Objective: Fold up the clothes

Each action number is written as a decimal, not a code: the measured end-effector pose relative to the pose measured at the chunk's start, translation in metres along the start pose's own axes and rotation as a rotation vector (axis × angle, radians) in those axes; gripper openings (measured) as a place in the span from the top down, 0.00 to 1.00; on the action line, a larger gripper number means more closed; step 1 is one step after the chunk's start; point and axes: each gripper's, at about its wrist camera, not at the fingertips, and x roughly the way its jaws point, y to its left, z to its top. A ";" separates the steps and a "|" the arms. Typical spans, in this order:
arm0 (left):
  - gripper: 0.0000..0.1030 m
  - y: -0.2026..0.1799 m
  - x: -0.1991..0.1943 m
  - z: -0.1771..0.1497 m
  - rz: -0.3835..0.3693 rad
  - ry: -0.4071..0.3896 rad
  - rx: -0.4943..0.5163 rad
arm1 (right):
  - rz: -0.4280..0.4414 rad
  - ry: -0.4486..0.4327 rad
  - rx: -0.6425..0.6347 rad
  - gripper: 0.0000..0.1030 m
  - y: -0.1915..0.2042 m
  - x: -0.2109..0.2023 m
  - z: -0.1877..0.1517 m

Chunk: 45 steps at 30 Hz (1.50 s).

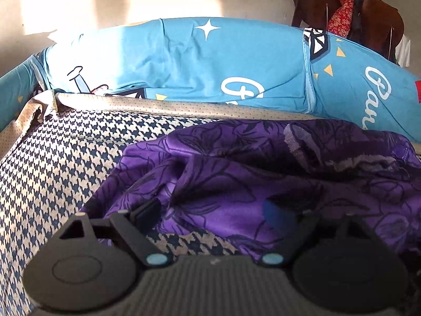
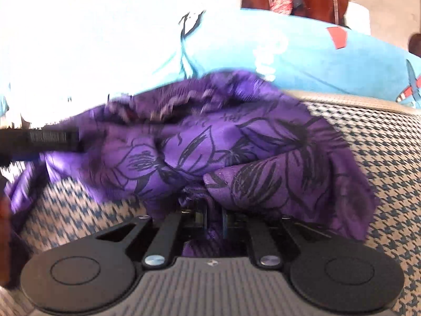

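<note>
Right tongs (image 2: 210, 212): jaws pinched nearly together on a gathered bunch of the purple satin garment w/ black flower-outline print (image 2: 210, 142); cloth swells out just past the tips. Left tongs (image 1: 210, 212): jaws spread wide, nothing gripped; the garment's near edge lies betw. the fingers, pads not pressing it.

Garment itself sits in a crumpled heap on the bed's navy-and-cream houndstooth cover (image 1: 60, 163), towards the bed's far side, up against the long turquoise bolster pillow w/ white stars and script (image 1: 210, 63).

Progress, as I judge it: barely begun. No flat panel, no crease, no visible fold; still needs lifting out, spreading, smoothing, then folding. Only one hold is made so far.

Around: beige dotted sheet edge (image 1: 184, 106) betw. cover and pillow; dark wooden chair (image 1: 379, 21) behind, red floral cloth (image 1: 339, 8) draped on it. Strong sun glare whites out much of the right view's far side. The pillow crowds the far side, so little room to spread there; left of the heap the cover lies open.
</note>
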 end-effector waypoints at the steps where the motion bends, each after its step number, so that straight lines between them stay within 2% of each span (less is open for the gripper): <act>1: 0.14 0.001 -0.002 -0.001 -0.004 -0.001 -0.002 | 0.008 -0.028 0.018 0.89 -0.004 -0.008 0.002; 6: 0.14 0.009 -0.013 -0.011 -0.007 0.004 -0.009 | 0.010 -0.154 0.090 0.89 -0.023 -0.047 0.003; 10: 0.14 0.017 -0.023 -0.023 -0.024 0.022 -0.023 | -0.037 -0.241 0.114 0.89 -0.025 -0.065 -0.002; 19: 0.14 0.021 -0.053 -0.055 -0.041 0.031 0.036 | -0.206 -0.311 0.248 0.89 -0.067 -0.111 -0.024; 23: 0.14 0.021 -0.067 -0.067 -0.057 0.028 0.073 | -0.309 -0.313 0.330 0.88 -0.088 -0.126 -0.033; 27: 0.08 0.024 -0.074 -0.071 -0.063 0.028 0.072 | -0.407 -0.304 0.446 0.87 -0.112 -0.135 -0.040; 30: 0.08 0.025 -0.077 -0.070 -0.057 0.016 0.070 | -0.458 -0.331 0.424 0.84 -0.110 -0.140 -0.039; 39: 0.08 0.020 -0.076 -0.061 -0.055 0.003 0.106 | -0.310 -0.258 0.230 0.83 -0.065 -0.110 -0.031; 45: 0.04 0.033 -0.075 -0.033 -0.031 -0.037 0.077 | -0.238 -0.231 0.147 0.83 -0.035 -0.090 -0.030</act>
